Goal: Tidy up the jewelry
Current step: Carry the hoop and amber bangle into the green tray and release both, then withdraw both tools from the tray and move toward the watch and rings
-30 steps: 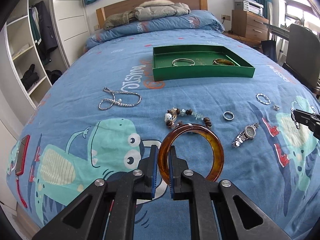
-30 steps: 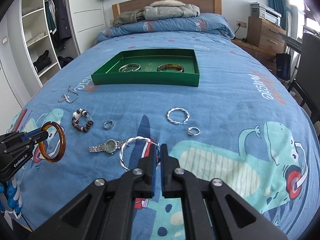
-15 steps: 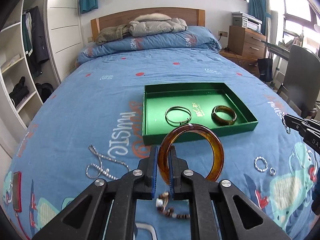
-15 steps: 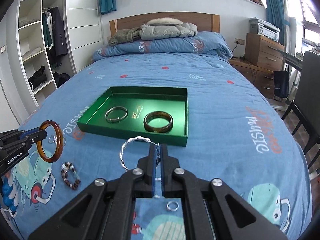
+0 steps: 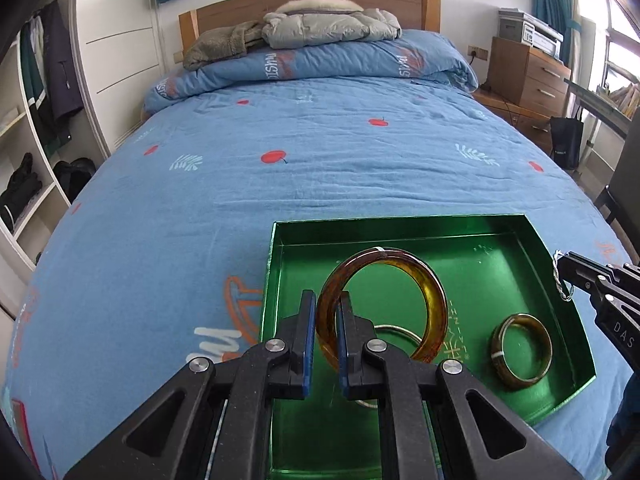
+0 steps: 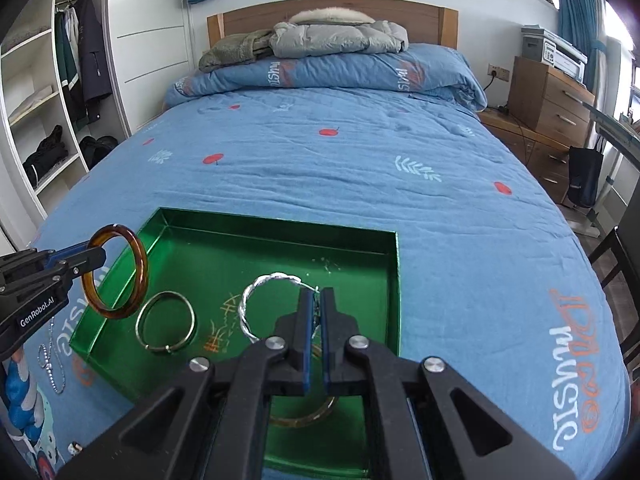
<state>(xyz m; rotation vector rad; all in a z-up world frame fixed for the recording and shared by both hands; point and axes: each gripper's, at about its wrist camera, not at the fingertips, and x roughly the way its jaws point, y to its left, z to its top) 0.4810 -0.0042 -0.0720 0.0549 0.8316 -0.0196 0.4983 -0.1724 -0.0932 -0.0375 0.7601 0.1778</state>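
a blue printed bedspread (image 5: 320,168) fills both views. on it lies the green tray (image 6: 384,240), a shallow open box with a shiny green floor. on the tray floor rest a thin gold bangle (image 6: 165,326) near the left side and a smaller brown bangle (image 5: 522,354) toward the right; in the right wrist view that brown one is mostly hidden under the tool. the left gripper (image 5: 323,334) is clamped on the rim of a large amber bangle (image 5: 434,304), held upright above the tray's left part. the right gripper (image 6: 316,322) is pinched on a twisted silver bracelet (image 6: 256,284), which hangs over the tray's middle. a beaded silver chain (image 6: 50,364) lies on the bedspread just left of the tray.
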